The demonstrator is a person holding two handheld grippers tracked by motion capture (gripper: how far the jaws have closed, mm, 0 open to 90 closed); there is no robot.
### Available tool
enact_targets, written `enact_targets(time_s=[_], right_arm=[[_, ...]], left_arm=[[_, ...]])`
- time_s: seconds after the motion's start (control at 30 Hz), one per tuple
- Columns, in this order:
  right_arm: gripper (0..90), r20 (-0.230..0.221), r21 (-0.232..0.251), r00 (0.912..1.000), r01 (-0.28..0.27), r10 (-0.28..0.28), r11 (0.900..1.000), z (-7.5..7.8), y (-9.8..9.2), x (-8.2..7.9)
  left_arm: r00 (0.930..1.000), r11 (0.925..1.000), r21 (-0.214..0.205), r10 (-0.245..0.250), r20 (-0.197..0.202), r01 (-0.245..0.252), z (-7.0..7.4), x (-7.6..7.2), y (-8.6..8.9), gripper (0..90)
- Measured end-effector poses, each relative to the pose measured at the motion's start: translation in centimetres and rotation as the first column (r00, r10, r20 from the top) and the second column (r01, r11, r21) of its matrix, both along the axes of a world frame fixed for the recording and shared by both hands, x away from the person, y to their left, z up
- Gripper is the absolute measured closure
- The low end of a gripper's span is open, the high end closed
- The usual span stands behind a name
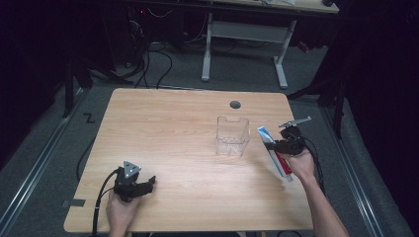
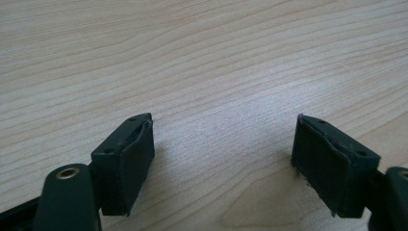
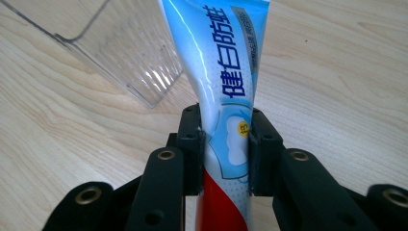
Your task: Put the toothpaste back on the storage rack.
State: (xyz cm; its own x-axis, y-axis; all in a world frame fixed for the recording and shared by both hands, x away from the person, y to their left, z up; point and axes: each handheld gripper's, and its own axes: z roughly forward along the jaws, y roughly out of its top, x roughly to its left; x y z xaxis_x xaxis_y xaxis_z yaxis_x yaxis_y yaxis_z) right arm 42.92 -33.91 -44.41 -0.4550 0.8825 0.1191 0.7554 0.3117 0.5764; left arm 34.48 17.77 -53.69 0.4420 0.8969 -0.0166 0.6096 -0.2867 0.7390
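The right gripper (image 3: 225,144) pinches a blue-and-red toothpaste tube (image 3: 226,86) just beside the clear plastic container (image 1: 232,136), flat crimped end pointing away, while the left gripper (image 2: 223,159) rests spread on the wooden table (image 1: 173,128).

Black left gripper (image 1: 148,183) with grey three-cornered plate, black cable.

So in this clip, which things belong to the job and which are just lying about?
In use, it seems:
toothpaste tube, clamped in the right hand-held gripper
clear plastic box beside it

Idle:
left hand-held gripper, open over bare table
desk frame behind
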Motion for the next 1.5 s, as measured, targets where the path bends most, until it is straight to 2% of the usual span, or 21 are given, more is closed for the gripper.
enact_targets(time_s=[0.5,0.7,0.8,1.5], right_arm=[[72.1,0.053,0.054,0.9984,-0.023,0.020,0.9983,1.6,0.3,-0.7],[72.2,0.081,0.062,0.9963,-0.036,0.031,0.9975,2.3,0.5,-1.2],[72.1,0.092,0.081,0.9953,-0.038,0.030,0.9960,2.5,0.5,-1.3],[72.2,0.164,0.102,0.9859,-0.052,0.035,0.9934,4.5,1.8,-1.6]], left_arm=[[1.0000,1.0000,0.000,0.002,0.000,-0.002,0.0,0.0,0.0,23.3],[1.0000,1.0000,0.000,0.002,0.000,-0.002,0.0,0.0,0.0,23.4],[1.0000,1.0000,0.000,0.002,0.000,-0.002,0.0,0.0,0.0,23.5],[1.0000,1.0000,0.000,0.001,0.001,-0.001,0.0,0.0,0.0,23.4]])
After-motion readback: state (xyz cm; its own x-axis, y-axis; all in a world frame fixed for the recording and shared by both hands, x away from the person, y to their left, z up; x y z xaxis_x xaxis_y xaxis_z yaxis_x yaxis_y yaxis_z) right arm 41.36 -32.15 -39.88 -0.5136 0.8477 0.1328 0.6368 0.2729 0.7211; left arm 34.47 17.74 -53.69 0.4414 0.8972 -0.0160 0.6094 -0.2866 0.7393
